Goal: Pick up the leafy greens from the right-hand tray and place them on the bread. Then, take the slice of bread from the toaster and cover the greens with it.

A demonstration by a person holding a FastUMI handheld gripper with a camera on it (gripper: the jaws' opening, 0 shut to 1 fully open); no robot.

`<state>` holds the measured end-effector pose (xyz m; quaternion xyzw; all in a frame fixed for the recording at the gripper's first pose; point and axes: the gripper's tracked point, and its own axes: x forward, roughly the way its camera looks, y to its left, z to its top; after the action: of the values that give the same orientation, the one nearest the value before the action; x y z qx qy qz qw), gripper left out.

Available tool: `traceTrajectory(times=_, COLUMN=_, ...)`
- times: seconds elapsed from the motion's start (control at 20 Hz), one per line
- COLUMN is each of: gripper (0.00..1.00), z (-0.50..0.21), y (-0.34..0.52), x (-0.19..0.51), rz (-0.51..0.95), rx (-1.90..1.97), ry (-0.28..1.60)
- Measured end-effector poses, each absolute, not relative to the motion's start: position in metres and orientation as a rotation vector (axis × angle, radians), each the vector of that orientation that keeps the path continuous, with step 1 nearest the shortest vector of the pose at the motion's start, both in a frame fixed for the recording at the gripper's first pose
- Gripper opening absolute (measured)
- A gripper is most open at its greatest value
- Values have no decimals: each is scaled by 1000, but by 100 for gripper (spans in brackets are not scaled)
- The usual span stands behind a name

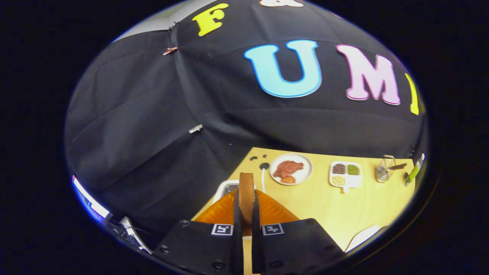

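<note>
One slice of bread (246, 191) stands on edge between the fingers of the gripper (246, 214), pinched from both sides, with the jaws nearly together and only the slice's thickness between them. It is held up above an orange toaster (275, 212) just ahead of the fingers, so the second half of the task looks underway: the slice seems lifted out and ready to carry. Whether the greens already lie on the other bread cannot be told, since neither shows clearly. What remains, by this reading, is to move the slice across and lay it flat over the greens. Farther off on the yellow table (336, 214) sit a round plate with reddish food (291, 169), a small divided tray (345, 174) to its right, and a wire basket (384, 170) beyond that.
</note>
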<state>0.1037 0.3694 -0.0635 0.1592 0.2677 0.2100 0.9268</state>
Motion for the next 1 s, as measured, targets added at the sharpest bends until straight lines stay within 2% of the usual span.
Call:
traceTrajectory(times=0.2, gripper=13, z=-127, y=300, x=70, rz=287, rx=343, ry=615)
traceTrajectory(times=0.45, gripper=13, z=-202, y=266, x=40, rz=175, rx=448, ry=692)
traceTrajectory(times=1.0, gripper=13, z=-285, y=298, x=28, rz=143, rx=686, ry=799)
